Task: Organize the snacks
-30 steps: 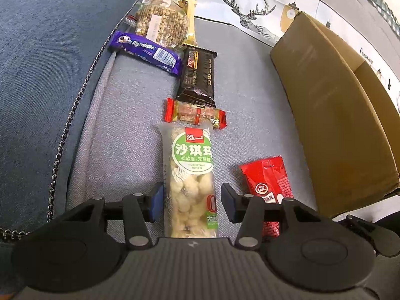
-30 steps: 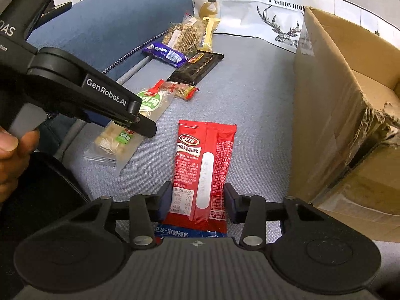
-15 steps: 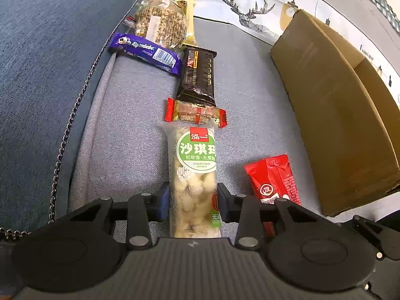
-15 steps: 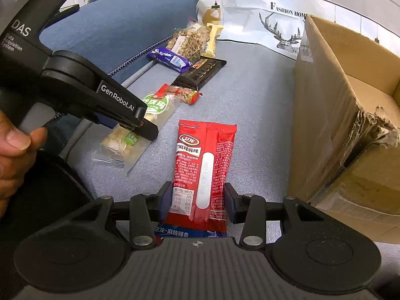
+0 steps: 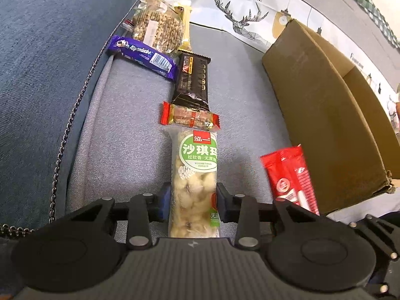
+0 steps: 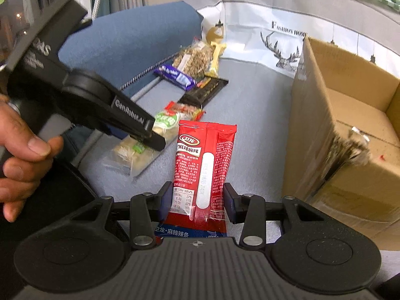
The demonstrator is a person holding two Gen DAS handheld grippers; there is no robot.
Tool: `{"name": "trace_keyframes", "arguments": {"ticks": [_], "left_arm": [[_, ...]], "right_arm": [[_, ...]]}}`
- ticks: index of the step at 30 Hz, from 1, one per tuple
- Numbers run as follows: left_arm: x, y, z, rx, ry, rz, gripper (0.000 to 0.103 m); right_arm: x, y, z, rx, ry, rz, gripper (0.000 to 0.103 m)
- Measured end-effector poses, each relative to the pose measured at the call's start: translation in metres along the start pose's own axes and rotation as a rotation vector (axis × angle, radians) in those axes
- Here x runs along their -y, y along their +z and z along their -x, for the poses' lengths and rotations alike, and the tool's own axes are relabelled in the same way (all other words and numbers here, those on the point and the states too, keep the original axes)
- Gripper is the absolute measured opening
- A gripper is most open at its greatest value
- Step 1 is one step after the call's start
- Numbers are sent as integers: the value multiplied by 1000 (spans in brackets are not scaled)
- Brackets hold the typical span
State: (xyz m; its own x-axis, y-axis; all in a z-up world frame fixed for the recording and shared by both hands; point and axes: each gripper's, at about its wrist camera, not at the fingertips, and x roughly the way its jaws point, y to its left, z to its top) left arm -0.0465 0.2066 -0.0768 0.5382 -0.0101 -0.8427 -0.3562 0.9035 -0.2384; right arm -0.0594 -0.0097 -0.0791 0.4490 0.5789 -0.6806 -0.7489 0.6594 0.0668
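**Cardboard box waits as both grippers take a snack**

Brown open cardboard box [image 6: 350, 135] stands to the right of both tools. The left gripper [image 5: 192, 203] is clamped on the clear sachima pack with a green label [image 5: 196, 175]; the right gripper [image 6: 197, 203] pinches the red spicy-strip packet [image 6: 203, 165]. Lifting looks underway; next, carry each over the box rim. Ahead lie five more snacks; seven in all.

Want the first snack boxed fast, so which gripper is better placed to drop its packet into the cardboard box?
Right. The right gripper is shut on the red spicy strip packet beside the cardboard box. The left gripper grips the sachima packet farther away.
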Motion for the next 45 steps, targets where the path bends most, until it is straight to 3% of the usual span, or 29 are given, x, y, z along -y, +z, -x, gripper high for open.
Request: {"name": "trace_keyframes", "arguments": {"ticks": [5,13,17,20,26,31,45], "left_arm": [[-5,0,6,19,-43,13,40],[-8,-4,24,106,-112,20,40],[-5,-8,30,125,-111,46,40],[0,-14,44,196,-112,41,40],[2,-20,68,314,-128,102,40],[12,-13,77,340,-191,222,40],[164,44,80,389,-380,84,40]], "right_arm": [[1,16,24,61,15,8,44],[23,56,77,244,30,53,44],[54,77,91,351,-30,57,44],[86,80,86,389,-83,-19,44],[133,67,74,322,-152,-205,44],[163,62,72,298,-203,-263,44],[217,42,89,267,-255,-438,44]]}}
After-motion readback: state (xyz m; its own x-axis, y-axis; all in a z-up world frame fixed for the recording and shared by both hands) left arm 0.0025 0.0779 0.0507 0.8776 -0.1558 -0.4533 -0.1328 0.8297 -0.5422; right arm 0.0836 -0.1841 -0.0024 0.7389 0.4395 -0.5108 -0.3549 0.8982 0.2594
